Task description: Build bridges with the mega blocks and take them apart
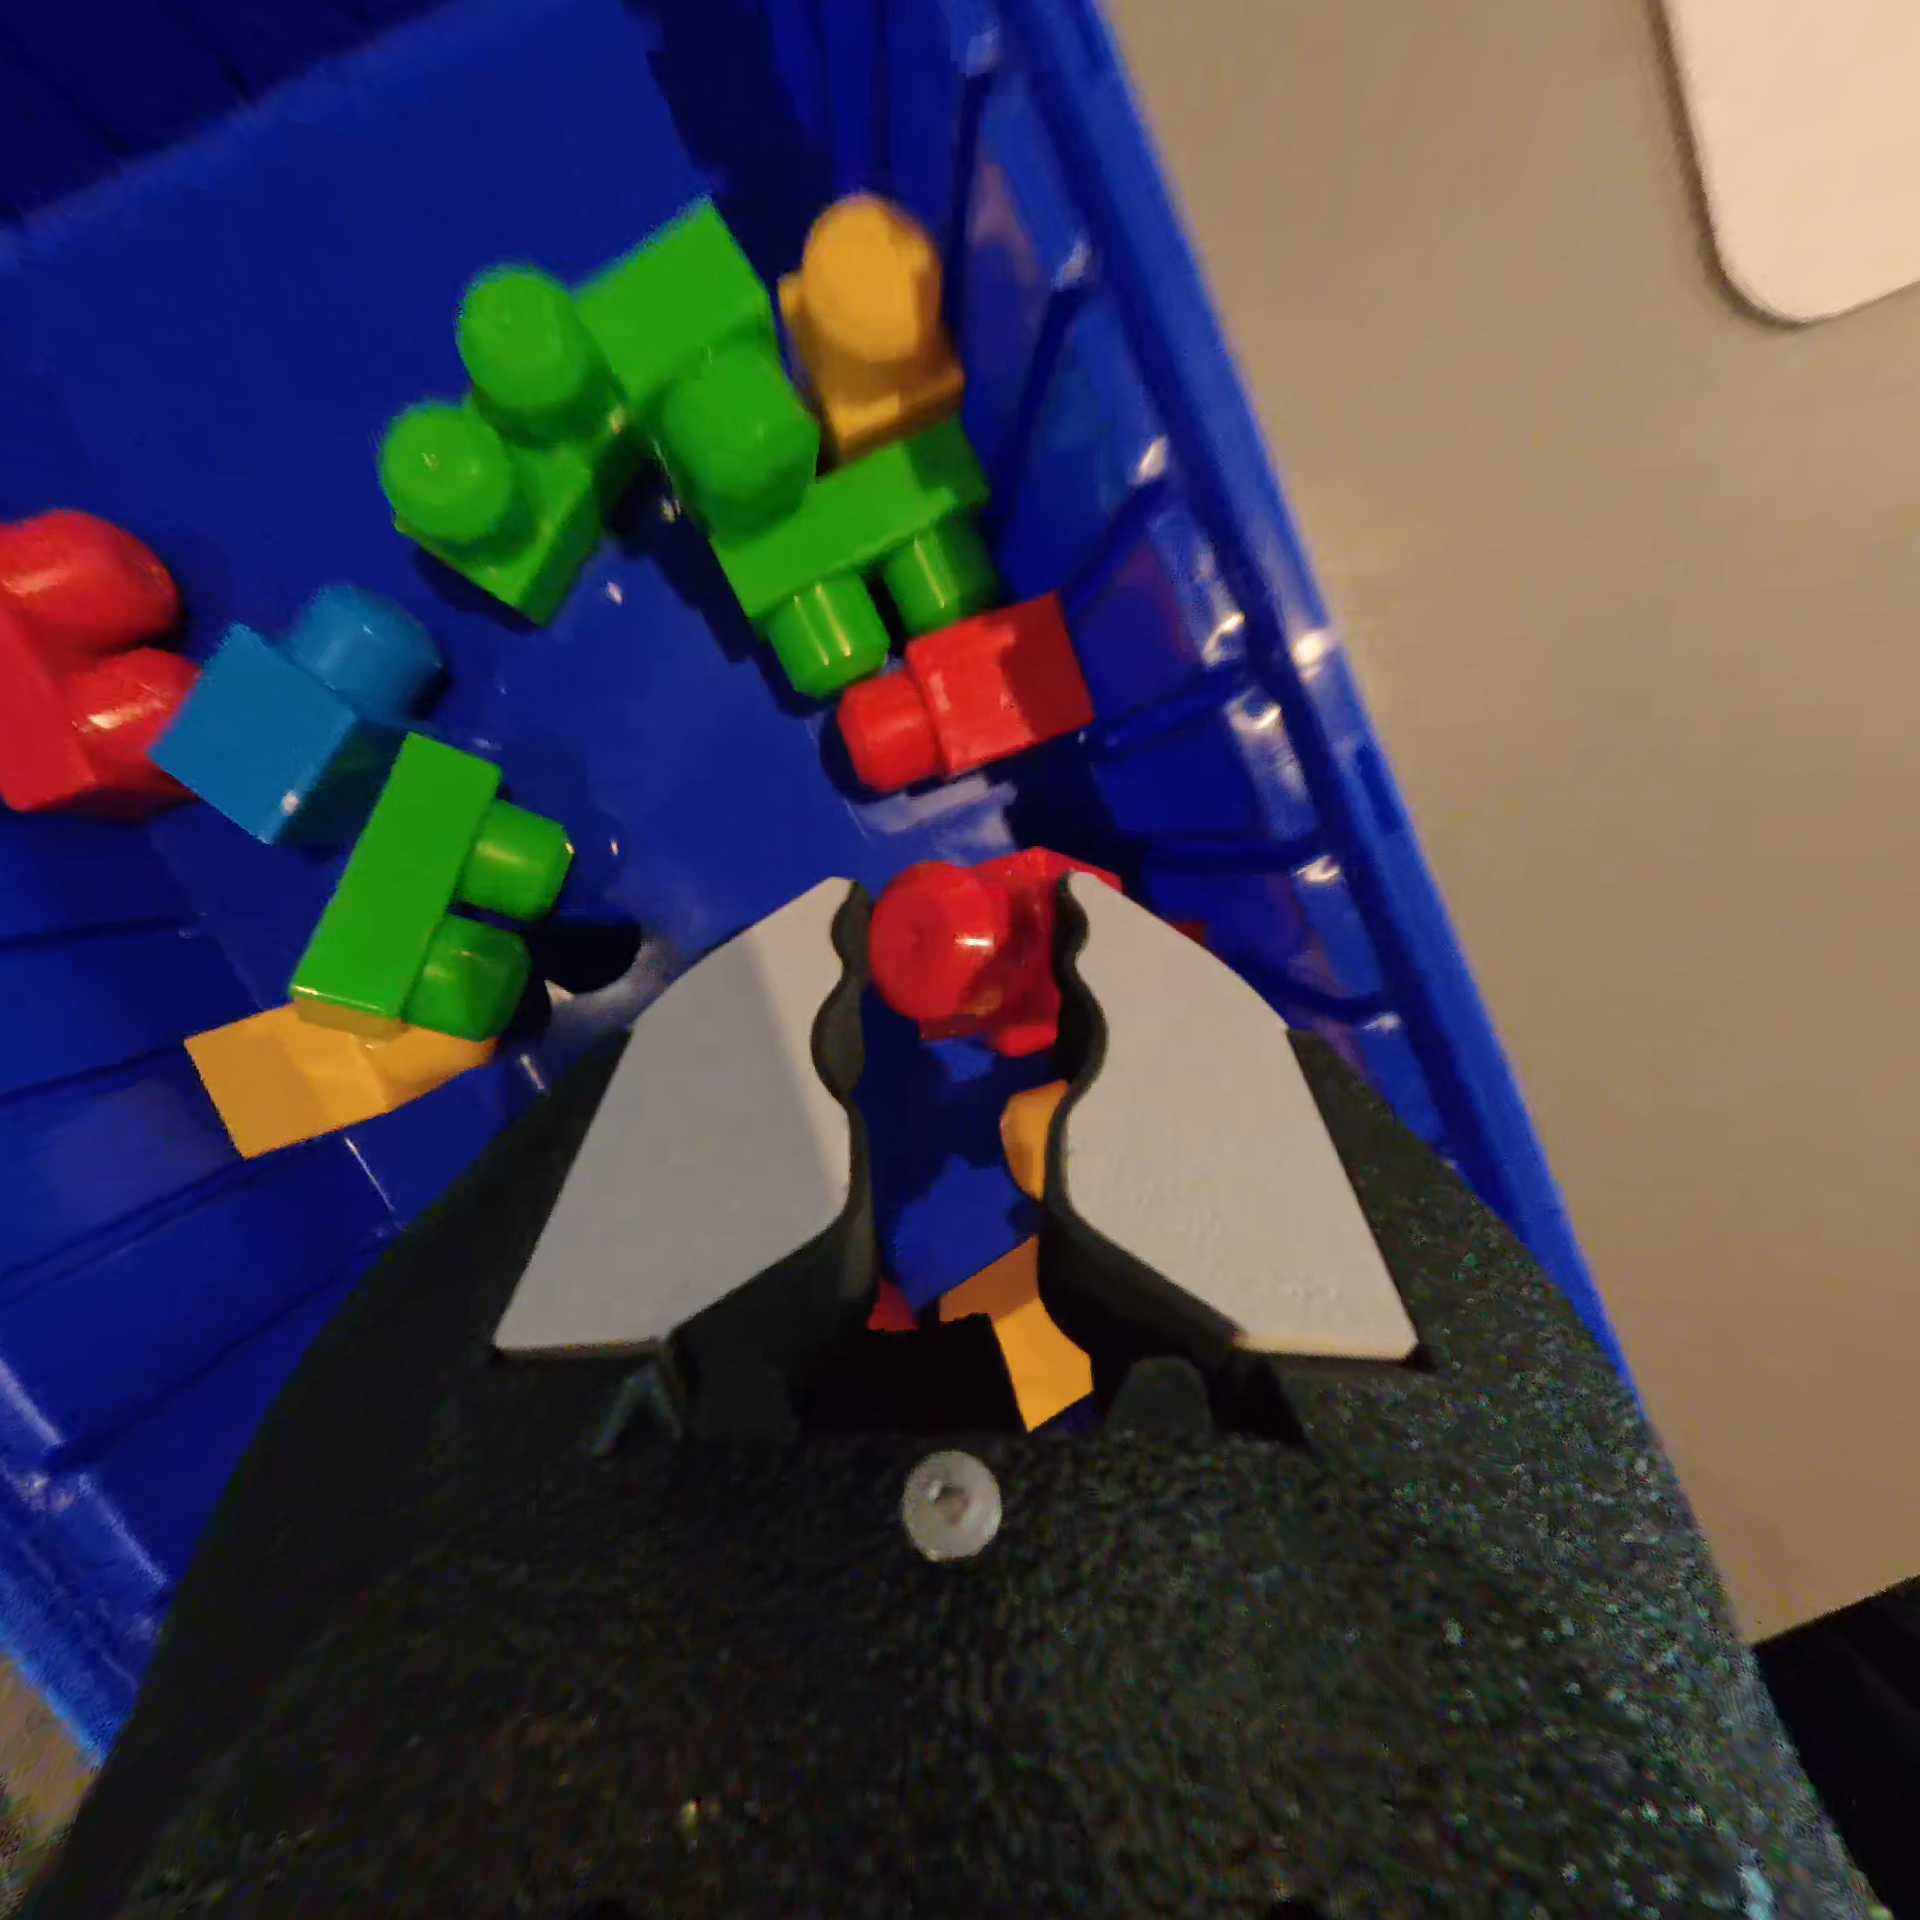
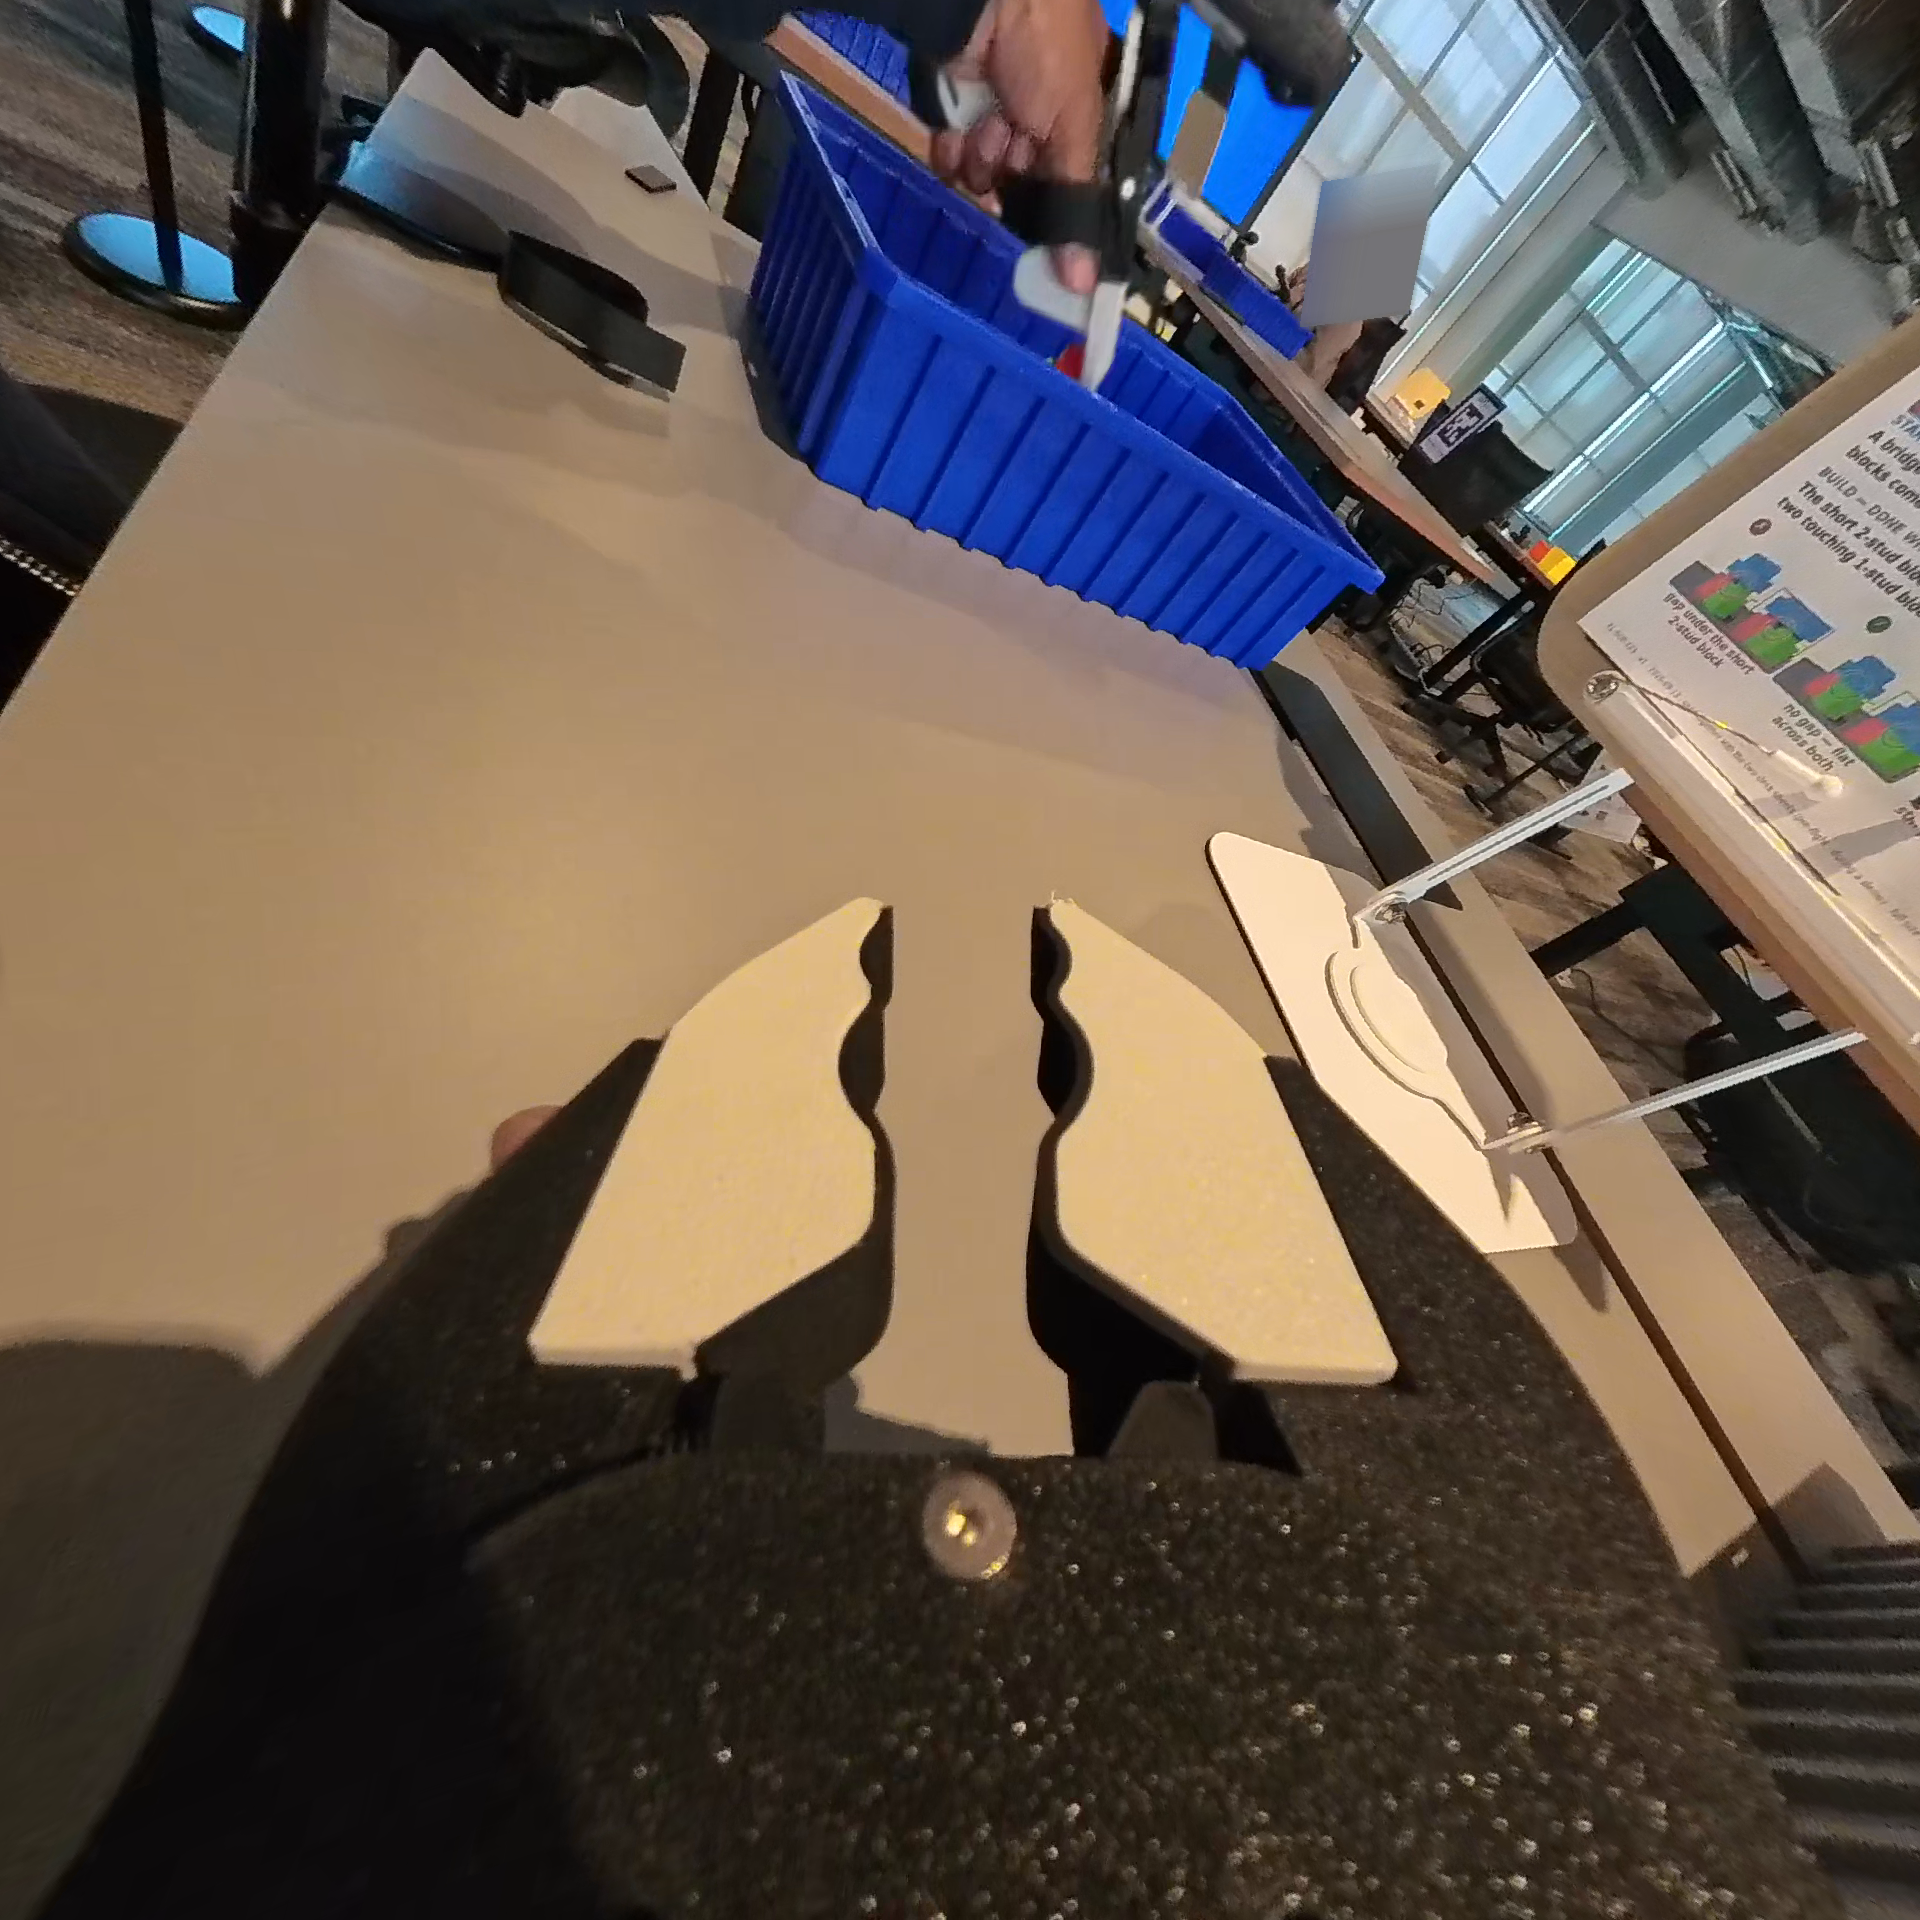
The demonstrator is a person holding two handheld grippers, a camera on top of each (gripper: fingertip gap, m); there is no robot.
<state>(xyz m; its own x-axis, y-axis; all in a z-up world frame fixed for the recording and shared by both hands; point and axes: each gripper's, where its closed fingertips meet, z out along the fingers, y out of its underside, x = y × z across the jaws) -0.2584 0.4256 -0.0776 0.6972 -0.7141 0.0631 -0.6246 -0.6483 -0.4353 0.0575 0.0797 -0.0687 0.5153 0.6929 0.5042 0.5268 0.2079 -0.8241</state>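
The matte grey tabletop [image 2: 520,727] carries a ribbed blue plastic bin [image 2: 1039,457] holding loose glossy studded blocks, green, yellow, blue and red. Inside it the left gripper [image 1: 961,935] has its scalloped jaws clamped on a red block [image 1: 961,951] near the bin wall; judged best lifted straight up, squarely, clear of neighbours. The right gripper [image 2: 961,935] hovers above bare tabletop, jaws apart, empty.

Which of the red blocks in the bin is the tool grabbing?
The red block between the left gripper's fingertips, low in the blue bin. Two other red blocks lie loose farther off.
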